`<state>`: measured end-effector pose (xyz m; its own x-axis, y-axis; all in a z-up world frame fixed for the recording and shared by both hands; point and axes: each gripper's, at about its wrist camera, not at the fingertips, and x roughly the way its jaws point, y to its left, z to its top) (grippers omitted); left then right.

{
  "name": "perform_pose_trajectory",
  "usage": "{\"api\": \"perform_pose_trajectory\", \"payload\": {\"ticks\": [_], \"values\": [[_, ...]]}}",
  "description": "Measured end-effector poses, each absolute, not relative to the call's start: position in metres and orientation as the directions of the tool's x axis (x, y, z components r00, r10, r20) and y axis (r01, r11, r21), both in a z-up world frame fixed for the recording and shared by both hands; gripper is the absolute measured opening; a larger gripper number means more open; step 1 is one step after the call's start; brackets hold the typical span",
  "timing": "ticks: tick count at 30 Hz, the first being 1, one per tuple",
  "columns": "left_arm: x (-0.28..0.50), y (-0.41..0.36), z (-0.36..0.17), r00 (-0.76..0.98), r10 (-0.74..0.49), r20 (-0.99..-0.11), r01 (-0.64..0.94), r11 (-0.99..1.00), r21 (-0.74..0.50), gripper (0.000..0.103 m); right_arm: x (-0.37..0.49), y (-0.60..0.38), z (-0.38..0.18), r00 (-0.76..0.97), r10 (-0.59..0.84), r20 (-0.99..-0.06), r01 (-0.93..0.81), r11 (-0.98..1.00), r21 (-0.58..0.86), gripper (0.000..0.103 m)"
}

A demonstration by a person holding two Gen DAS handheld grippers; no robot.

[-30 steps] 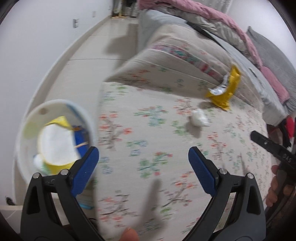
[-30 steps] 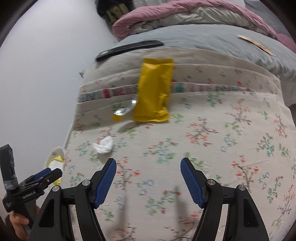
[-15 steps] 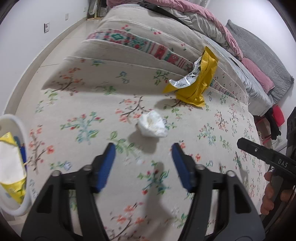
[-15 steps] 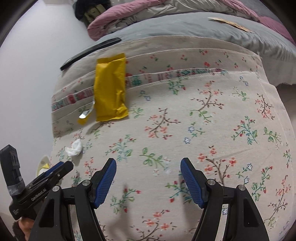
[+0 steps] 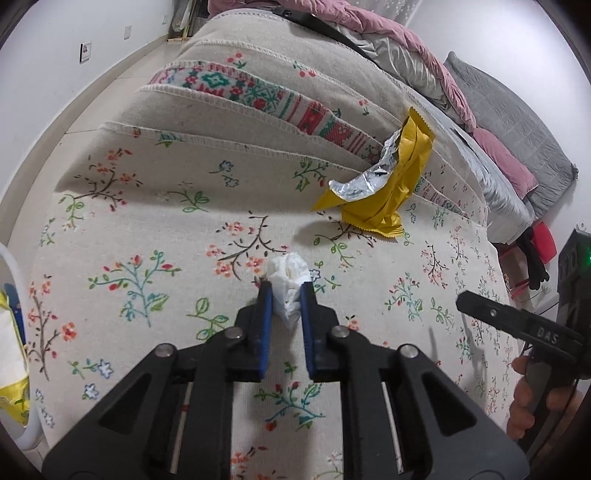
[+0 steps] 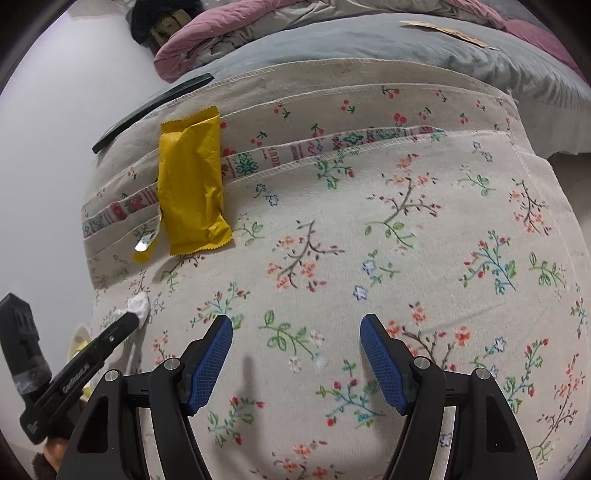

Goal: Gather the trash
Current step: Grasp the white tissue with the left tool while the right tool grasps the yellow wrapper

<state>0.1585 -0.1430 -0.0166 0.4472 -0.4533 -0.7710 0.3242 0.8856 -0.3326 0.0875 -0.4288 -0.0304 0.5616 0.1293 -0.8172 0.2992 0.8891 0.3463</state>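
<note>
Left tongs clench a crumpled tissue on the floral bed cover; right tongs hang released, gripping nothing. The yellow wrapper lies ahead and left of them, long axis pointing away, nearer the right hand

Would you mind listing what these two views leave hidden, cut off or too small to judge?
- White bin, left wrist view: cut by the left edge, so most of its contents are hidden.
- Crumpled tissue, left wrist view: the left gripper covers its lower part.
- Yellow wrapper, both views: no print readable; whether it is empty cannot be told.
- Tan flat item on the grey bedding, right wrist view: too small to identify.
</note>
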Motion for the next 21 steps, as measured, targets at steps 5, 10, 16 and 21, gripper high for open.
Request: {"api": "perform_pose_trajectory", "payload": {"ticks": [5,10,16,21], "values": [[0.158,-0.129,-0.006,0.453,-0.447,-0.771,0.285,0.892,-0.35,0.014,0.107,-0.42,-0.02,0.582,0.121,-0.804,0.281,0.898,0.339,0.073],[0.157,-0.111,0.006,0.501,-0.417,-0.758,0.244,0.909,-0.339,0.015,0.136,-0.404,-0.009,0.615,0.125,-0.779,0.239,0.912,0.335,0.073],[0.159,-0.09,0.018,0.554,-0.388,-0.737,0.197,0.921,-0.337,0.015,0.175,-0.383,-0.01,0.633,0.122,-0.765,0.199,0.929,0.313,0.073],[0.163,-0.083,0.023,0.57,-0.387,-0.725,0.18,0.92,-0.349,0.015,0.2,-0.377,-0.015,0.625,0.128,-0.77,0.196,0.929,0.314,0.073]]}}
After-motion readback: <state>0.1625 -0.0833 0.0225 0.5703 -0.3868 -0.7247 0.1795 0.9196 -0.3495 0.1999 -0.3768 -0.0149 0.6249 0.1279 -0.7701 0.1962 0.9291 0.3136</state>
